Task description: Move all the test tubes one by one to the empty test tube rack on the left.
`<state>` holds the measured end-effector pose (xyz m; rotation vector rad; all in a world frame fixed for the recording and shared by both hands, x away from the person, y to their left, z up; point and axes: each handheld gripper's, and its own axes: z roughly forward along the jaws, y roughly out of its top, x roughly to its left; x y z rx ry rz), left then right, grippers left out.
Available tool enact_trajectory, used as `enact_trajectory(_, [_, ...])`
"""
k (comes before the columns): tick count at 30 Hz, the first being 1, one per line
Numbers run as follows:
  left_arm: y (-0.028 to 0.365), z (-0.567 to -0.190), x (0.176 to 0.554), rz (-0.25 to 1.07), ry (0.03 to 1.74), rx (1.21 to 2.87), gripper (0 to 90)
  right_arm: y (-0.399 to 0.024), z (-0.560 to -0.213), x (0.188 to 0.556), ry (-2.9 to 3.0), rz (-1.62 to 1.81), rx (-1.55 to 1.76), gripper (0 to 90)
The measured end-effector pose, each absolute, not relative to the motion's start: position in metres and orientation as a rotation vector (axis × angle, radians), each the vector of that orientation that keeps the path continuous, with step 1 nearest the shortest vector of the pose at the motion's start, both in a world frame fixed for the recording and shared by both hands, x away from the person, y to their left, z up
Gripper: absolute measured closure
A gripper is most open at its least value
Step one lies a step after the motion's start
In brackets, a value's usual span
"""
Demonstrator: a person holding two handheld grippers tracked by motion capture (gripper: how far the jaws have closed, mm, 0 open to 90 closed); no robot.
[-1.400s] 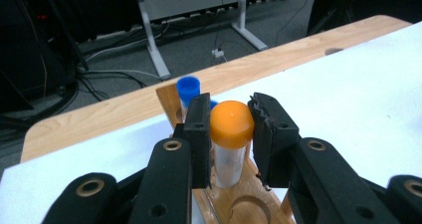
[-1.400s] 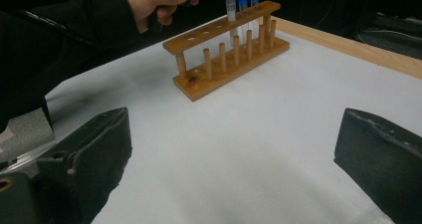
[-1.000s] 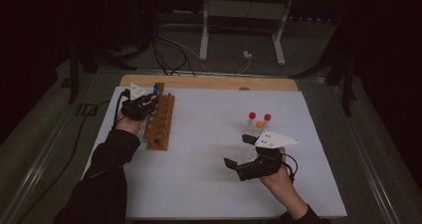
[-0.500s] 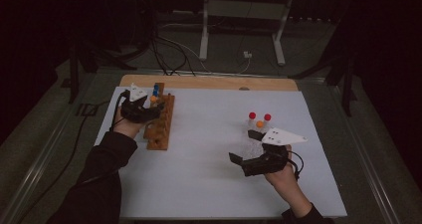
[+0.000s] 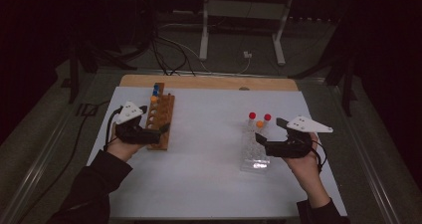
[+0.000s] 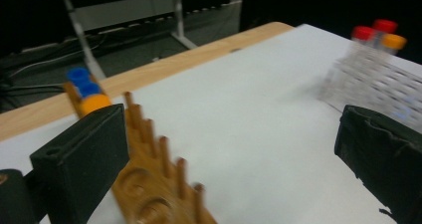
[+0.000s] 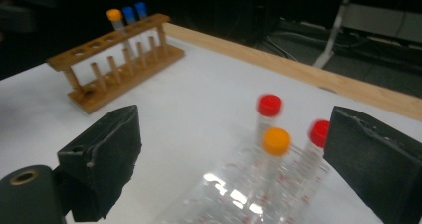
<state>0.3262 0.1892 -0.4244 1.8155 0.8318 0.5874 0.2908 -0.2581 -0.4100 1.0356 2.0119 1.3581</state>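
With an orange tube (image 5: 154, 99) in the wooden rack (image 5: 160, 123), our left gripper (image 5: 163, 130) has just opened empty, while our right gripper (image 5: 259, 139), jaws wide but closing slightly, must next pinch the orange tube (image 7: 275, 142) standing just ahead between them.

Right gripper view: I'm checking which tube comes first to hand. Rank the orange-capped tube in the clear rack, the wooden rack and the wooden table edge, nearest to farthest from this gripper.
1. Orange-capped tube, between the open jaws, close ahead.
2. Wooden rack, across the white sheet, upper left.
3. Wooden table edge, beyond the sheet, upper right.
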Motion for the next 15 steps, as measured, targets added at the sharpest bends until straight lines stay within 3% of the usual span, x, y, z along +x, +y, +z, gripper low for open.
enact_trajectory(6, [0.181, -0.433, 0.302, 0.524, 0.771, 1.828, 1.6, -0.264, -0.424, 0.302, 2.041, 1.283, 1.113, 16.4])
enact_trajectory(15, [0.173, -0.444, 0.286, 0.494, 0.724, 1.855, 1.6, -0.260, -0.446, 0.313, 2.099, 1.184, 1.168, 47.0])
